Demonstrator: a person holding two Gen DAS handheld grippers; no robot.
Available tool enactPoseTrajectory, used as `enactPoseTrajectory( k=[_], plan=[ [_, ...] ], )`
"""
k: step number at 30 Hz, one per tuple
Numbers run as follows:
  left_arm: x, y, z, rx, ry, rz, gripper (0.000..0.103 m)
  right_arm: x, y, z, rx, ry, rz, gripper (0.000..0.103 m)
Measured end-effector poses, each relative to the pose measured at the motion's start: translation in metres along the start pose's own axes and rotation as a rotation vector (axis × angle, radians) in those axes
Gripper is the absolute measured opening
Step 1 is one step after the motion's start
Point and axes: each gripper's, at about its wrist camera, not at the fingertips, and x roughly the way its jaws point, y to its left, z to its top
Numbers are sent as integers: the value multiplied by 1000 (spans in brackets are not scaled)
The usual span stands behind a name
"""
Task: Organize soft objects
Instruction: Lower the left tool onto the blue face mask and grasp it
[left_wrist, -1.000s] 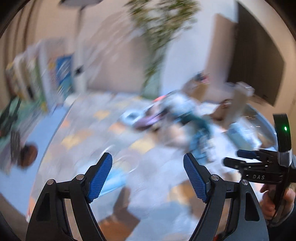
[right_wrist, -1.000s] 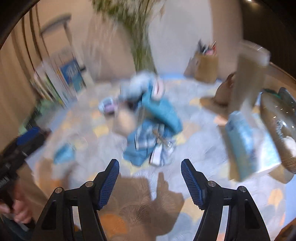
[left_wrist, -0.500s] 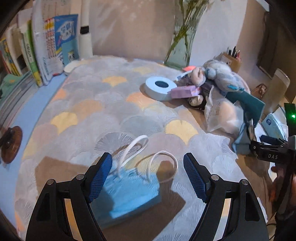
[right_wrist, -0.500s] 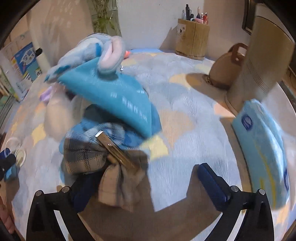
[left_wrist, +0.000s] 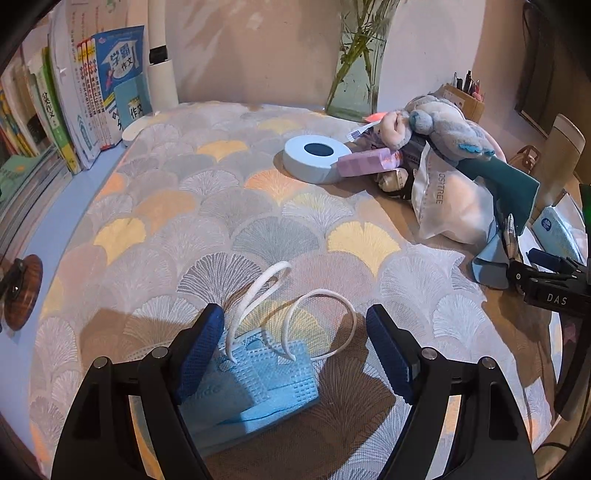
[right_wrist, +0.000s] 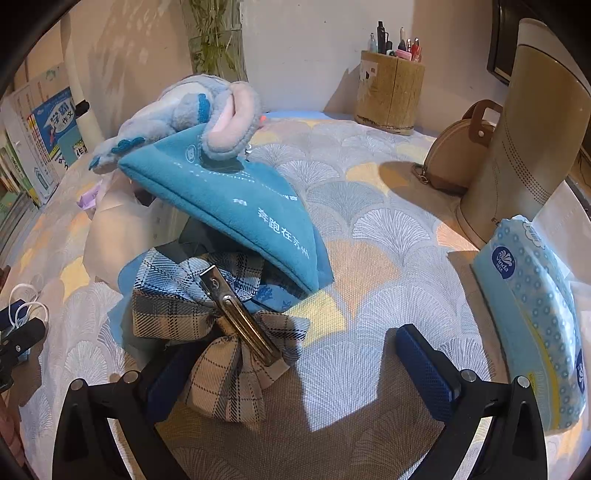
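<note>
So the left gripper (left_wrist: 295, 354) sat spread open over the blue face mask (left_wrist: 255, 384), which lay flat near the front-left edge of the table (left_wrist: 221, 206). Its pads weren't pressing it, and its 2 ear loops (left_wrist: 306, 321) arched up between the jaws. Over right, the right gripper (right_wrist: 295, 373) gaped wide, empty, with the plaid bow hair clip (right_wrist: 218, 325) just inside its left jaw. The clip's long axis ran diagonally, so I'd guess a wrist twist was needed.

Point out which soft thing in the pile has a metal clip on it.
The plaid bow, at the near edge of the pile between the right tool's open fingers. A metal clip runs across its middle; the plush toy and teal cloth have none.
</note>
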Motion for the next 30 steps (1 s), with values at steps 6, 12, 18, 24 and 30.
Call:
enactPoseTrajectory(
  k=[6, 12, 18, 24, 30],
  plan=[
    [1, 0, 0, 16, 5, 14, 78, 0, 0, 0, 0, 0, 0, 103],
    [2, -2, -1, 27, 7, 20, 79, 0, 0, 0, -2, 0, 0, 103],
    [2, -1, 0, 25, 6, 12, 79, 0, 0, 0, -2, 0, 1, 103],
    [1, -1, -1, 20, 4, 10, 79, 0, 0, 0, -2, 0, 1, 103],
    [1, -1, -1, 12, 3, 10, 79, 1, 0, 0, -2, 0, 1, 103]
  ],
)
